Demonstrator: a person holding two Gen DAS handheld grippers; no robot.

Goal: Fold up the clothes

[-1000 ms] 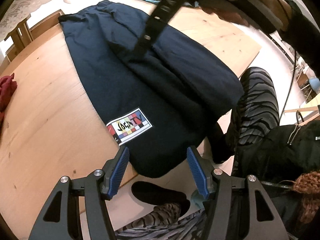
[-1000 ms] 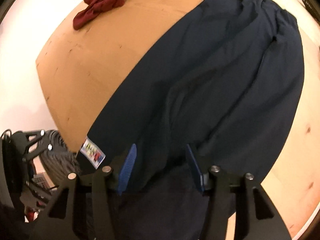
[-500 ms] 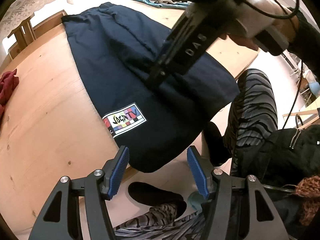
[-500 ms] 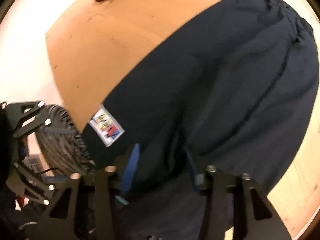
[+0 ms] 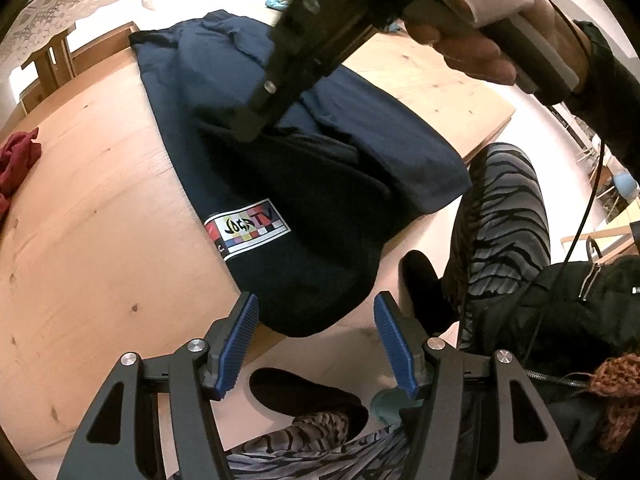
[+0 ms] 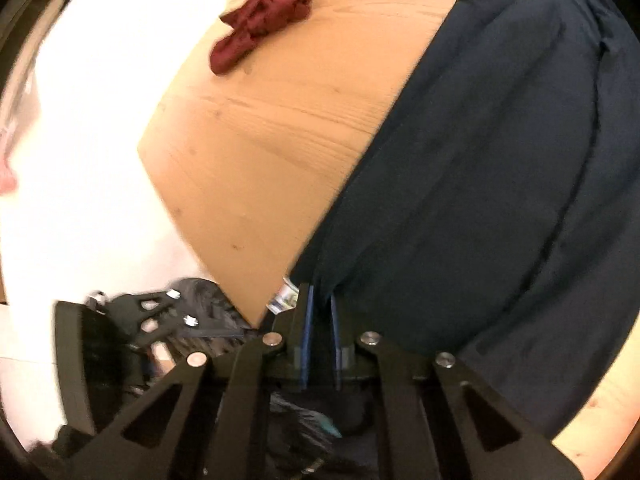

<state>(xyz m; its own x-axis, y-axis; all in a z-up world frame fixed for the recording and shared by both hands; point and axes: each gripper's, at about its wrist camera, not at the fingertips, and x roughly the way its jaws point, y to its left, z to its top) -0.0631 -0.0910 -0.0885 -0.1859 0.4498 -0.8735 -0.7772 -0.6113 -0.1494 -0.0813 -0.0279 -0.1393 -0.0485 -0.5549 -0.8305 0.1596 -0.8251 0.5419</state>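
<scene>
The right gripper (image 6: 319, 320) has just been closing, and its jaws now stand nearly together, clamped on a pinch of the navy garment (image 5: 304, 152) near that garment's near end. The left gripper (image 5: 316, 344) hangs with its jaws apart and nothing between them, just above the hem that droops over the near table edge. A second ago the right jaws stood wide around loose cloth; the grip is now made, so a lift or fold of that end can likely begin.

The navy garment lies lengthwise on the wooden table (image 5: 92, 240), its printed label (image 5: 248, 230) toward the near end.

Count:
- Navy garment: one.
- Red cloth (image 6: 266, 12), crumpled at the far left of the table: one.
- Grippers: two.
- Table: one.
</scene>
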